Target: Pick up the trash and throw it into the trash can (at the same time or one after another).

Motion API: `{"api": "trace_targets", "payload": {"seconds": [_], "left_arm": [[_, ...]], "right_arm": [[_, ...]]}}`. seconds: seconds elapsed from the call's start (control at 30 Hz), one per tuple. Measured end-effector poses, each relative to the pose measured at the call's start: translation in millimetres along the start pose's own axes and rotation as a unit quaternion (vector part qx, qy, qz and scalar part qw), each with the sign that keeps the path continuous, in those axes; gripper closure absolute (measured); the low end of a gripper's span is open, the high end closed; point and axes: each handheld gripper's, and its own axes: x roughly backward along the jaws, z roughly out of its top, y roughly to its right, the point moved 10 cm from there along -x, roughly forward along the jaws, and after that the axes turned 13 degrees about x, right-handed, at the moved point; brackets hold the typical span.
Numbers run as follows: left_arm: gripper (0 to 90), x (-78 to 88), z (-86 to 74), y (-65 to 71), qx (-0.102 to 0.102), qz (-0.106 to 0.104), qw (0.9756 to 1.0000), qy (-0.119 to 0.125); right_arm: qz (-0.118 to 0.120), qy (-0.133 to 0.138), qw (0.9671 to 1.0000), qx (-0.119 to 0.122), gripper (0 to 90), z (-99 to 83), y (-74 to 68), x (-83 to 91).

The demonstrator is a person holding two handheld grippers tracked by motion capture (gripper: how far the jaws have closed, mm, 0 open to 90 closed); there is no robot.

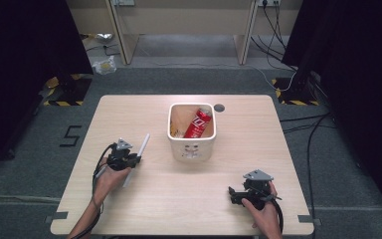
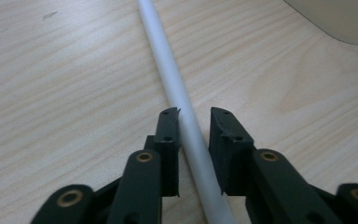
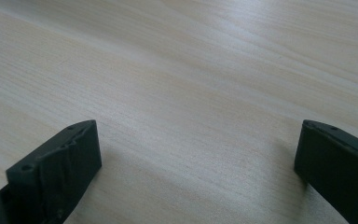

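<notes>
A long white rod (image 1: 138, 154) lies on the wooden table (image 1: 189, 194), left of a white bin (image 1: 191, 149). My left gripper (image 1: 132, 160) is set across the rod's middle. In the left gripper view the rod (image 2: 168, 60) runs between the two black jaws of the left gripper (image 2: 195, 112), slightly slanted; the jaws are closed in on it, with the left pad against its side. My right gripper (image 1: 233, 194) rests near the table's front right, pointing left. In the right gripper view the right gripper (image 3: 196, 135) stands wide open over bare wood.
The white bin holds a red packet (image 1: 197, 124) and something tan. A small dark round hole (image 1: 219, 107) sits behind the bin. Desk legs and cables stand beyond the table's far edge, and dark curtains hang on both sides.
</notes>
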Motion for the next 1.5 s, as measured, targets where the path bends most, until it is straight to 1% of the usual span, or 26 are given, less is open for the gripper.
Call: {"api": "trace_targets", "payload": {"seconds": [0.1, 0.23, 0.3, 0.37, 0.53, 0.6, 0.63, 0.7, 0.87, 1.03, 1.23, 1.3, 1.33, 1.4, 1.5], "left_arm": [[79.1, -0.4, 0.2, 0.8, 0.0, -0.004, 1.0, 0.004], [79.8, -0.1, 0.0, 0.1, 0.001, -0.008, 1.0, 0.005], [79.8, -0.4, 0.5, 0.0, 0.005, -0.012, 0.9999, 0.007], [79.9, -0.1, 1.0, -1.7, 0.004, -0.01, 0.9999, 0.006], [79.9, 4.5, 5.9, -1.2, 0.006, -0.016, 0.9997, 0.015], [79.8, 11.7, 12.3, -0.8, 0.008, -0.021, 0.9994, 0.024], [79.9, 11.7, 12.3, -0.8, 0.008, -0.021, 0.9994, 0.024], [79.9, 18.3, 17.9, -1.3, 0.01, -0.025, 0.9991, 0.033], [79.9, 25.9, 24.0, -1.5, 0.013, -0.03, 0.9986, 0.042], [79.8, 34.8, 32.8, 0.2, 0.014, -0.038, 0.9975, 0.057], [79.8, 46.6, 46.3, 3.6, 0.013, -0.045, 0.996, 0.077], [79.8, 52.2, 51.8, 6.2, 0.009, -0.048, 0.9954, 0.082], [79.8, 52.2, 51.8, 6.2, 0.009, -0.048, 0.9954, 0.082], [79.8, 56.6, 57.6, 8.4, 0.008, -0.054, 0.9947, 0.087], [79.8, 59.7, 62.1, 9.8, 0.005, -0.055, 0.9944, 0.09]], "right_arm": [[0.0, 0.0, 1.0, 0.0, 0.7, 0.0, 0.1, 0.0], [0.0, 0.0, 1.0, 0.0, 0.7, 0.0, 0.1, 0.0], [0.0, 0.0, 1.0, 0.0, 0.7, 0.0, 0.1, 0.0], [0.0, 0.0, 1.0, 0.001, 0.7, 0.0, 0.1, 0.0], [0.0, 0.0, 1.0, 0.001, 0.7, 0.0, 0.2, 0.0], [0.0, 0.0, 1.0, 0.0, 0.7, 0.0, 0.1, 0.0], [0.0, 0.0, 1.0, 0.0, 0.7, 0.0, 0.1, 0.0], [0.0, 0.0, 1.0, 0.001, 0.7, 0.0, 0.1, 0.0], [0.0, 0.0, 1.0, 0.0, 0.7, 0.0, 0.1, 0.0], [0.0, 0.0, 1.0, 0.001, 0.7, 0.0, 0.1, 0.0], [0.0, 0.0, 1.0, 0.001, 0.7, 0.0, 0.1, 0.0], [0.0, 0.0, 1.0, 0.001, 0.6, 0.0, 0.1, 0.0], [0.0, 0.0, 1.0, 0.001, 0.6, 0.0, 0.1, 0.0], [0.0, 0.0, 1.0, 0.0, 0.7, 0.0, 0.1, 0.0], [0.0, 0.0, 1.0, 0.001, 0.7, 0.0, 0.1, 0.0]]}}
